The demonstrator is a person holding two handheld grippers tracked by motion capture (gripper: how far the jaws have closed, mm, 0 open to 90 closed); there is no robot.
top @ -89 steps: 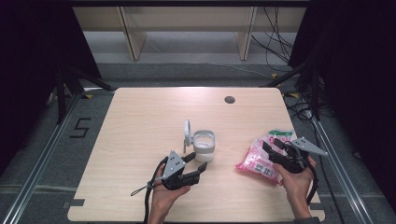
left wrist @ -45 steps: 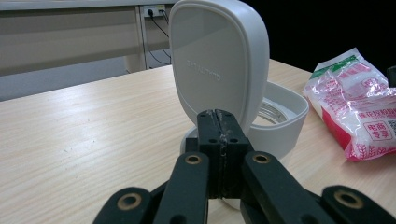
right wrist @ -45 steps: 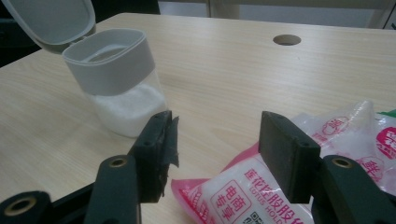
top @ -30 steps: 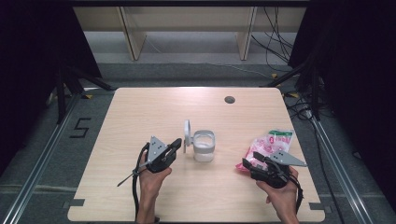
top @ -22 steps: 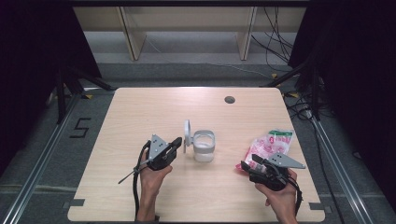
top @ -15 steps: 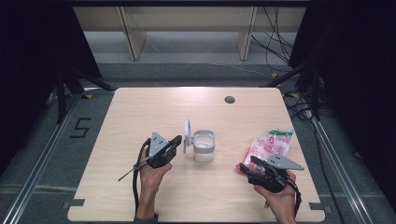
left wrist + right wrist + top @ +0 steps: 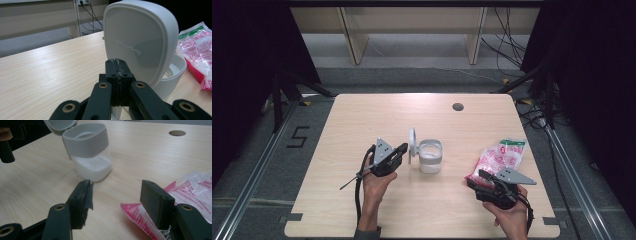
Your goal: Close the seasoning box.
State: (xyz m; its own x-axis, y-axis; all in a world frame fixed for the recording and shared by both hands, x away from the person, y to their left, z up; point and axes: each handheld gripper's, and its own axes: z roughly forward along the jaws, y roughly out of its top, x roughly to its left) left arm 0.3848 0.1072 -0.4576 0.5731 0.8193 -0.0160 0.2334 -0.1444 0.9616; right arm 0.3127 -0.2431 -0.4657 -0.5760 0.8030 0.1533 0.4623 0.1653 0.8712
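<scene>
Two grippers sit on our pale wooden bench (image 7: pixel 362 120) beside the jar (image 7: pixel 430 156): left gripper (image 7: pixel 401 149) jaws closed empty, right gripper (image 7: pixel 479 176) jaws open; grey floor (image 7: pixel 412 55) beyond.

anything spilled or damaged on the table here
No spill shows. The container stands upright with its hinged lid flipped open and white powder inside. The one worn spot is frayed black padding on a finger of the right hand-held gripper.
</scene>
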